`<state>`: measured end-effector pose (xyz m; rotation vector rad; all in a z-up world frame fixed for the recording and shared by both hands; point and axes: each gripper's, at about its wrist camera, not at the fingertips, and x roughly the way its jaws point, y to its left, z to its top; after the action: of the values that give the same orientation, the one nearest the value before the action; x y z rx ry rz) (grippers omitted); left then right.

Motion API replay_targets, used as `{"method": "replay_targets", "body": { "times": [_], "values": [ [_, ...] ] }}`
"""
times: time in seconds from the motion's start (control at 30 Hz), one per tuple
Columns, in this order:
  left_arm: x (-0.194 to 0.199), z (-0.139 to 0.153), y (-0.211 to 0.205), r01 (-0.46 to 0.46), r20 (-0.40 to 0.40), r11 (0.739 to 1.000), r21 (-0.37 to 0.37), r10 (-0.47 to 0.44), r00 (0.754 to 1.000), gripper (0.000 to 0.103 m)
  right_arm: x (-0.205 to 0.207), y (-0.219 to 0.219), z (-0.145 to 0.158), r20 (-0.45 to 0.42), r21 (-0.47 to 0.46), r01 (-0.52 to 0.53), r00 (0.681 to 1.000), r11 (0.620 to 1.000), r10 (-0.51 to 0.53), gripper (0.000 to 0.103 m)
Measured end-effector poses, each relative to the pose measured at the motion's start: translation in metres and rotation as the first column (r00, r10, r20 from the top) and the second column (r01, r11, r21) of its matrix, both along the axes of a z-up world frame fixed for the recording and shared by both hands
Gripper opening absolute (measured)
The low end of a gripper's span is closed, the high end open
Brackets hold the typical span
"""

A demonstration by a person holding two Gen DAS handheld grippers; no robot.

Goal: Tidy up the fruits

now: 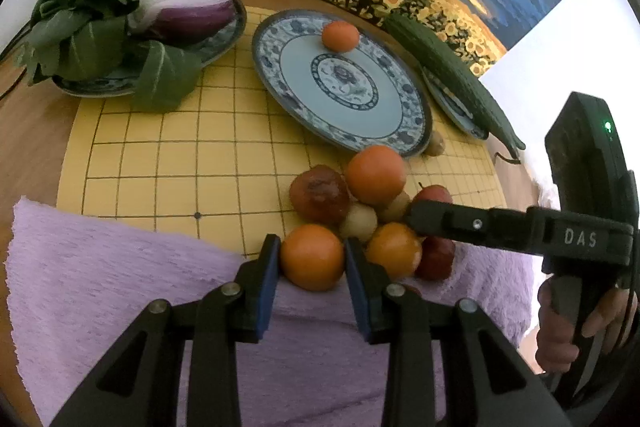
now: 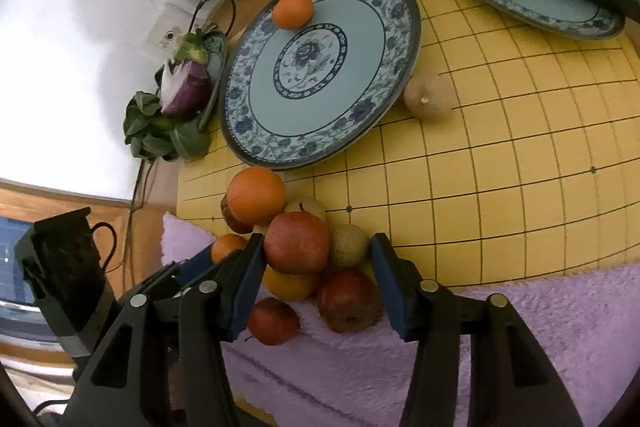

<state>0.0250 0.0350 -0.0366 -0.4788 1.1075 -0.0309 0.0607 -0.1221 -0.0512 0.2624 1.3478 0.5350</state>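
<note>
1. Your grid mat (image 1: 168, 155) lies on the table, and the towel (image 1: 120, 287) overlaps its near edge.
2. The fruit pile (image 1: 360, 223) sits where towel and mat meet, just before the big plate (image 1: 344, 107).
3. One orange (image 1: 340, 35) rests on that plate's far rim.
4. Left of the big plate, a second plate (image 1: 224, 43) holds the leafy greens (image 1: 88, 27) and half onion (image 1: 188, 9).
5. To the right, the cucumber (image 1: 452, 75) lies across a third plate (image 1: 456, 107).
6. A lone small fruit (image 2: 428, 95) sits on the mat, touching the big plate's right edge.

Both wrist views low, close, sharing the fruit pile (image 1: 360, 223)
</note>
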Motion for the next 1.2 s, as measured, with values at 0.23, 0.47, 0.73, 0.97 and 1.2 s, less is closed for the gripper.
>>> {"method": "replay_targets", "body": {
  "times": [0.23, 0.47, 0.73, 0.97, 1.2],
  "values": [
    [-0.003, 0.008, 0.01, -0.015, 0.023, 1.0, 0.01, 0.015, 1.0, 0.034, -0.004, 0.0, 0.023, 0.127, -0.116, -0.007, 0.992, 0.993, 0.021, 0.004],
    [0.001, 0.007, 0.014, -0.016, 0.021, 1.0, 0.025, 0.015, 1.0, 0.034, -0.001, -0.012, 0.008, 0.094, -0.117, 0.011, 0.996, 0.993, -0.001, 0.004],
    [-0.004, 0.005, 0.016, -0.035, 0.02, 0.999, 0.019, 0.034, 0.999, 0.034, -0.019, -0.029, 0.034, 0.408, -0.268, 0.012, 0.907, 0.963, 0.102, 0.071],
    [-0.001, 0.003, 0.009, -0.023, 0.006, 0.999, 0.025, 0.022, 1.0, 0.034, -0.01, -0.068, 0.005, 0.417, -0.259, 0.135, 0.909, 0.956, -0.015, 0.071],
    [0.005, 0.002, 0.003, -0.009, -0.007, 0.999, 0.036, 0.01, 1.0, 0.034, -0.019, -0.043, -0.002, 0.485, -0.295, 0.109, 0.873, 0.949, 0.05, 0.071]
  ]
}}
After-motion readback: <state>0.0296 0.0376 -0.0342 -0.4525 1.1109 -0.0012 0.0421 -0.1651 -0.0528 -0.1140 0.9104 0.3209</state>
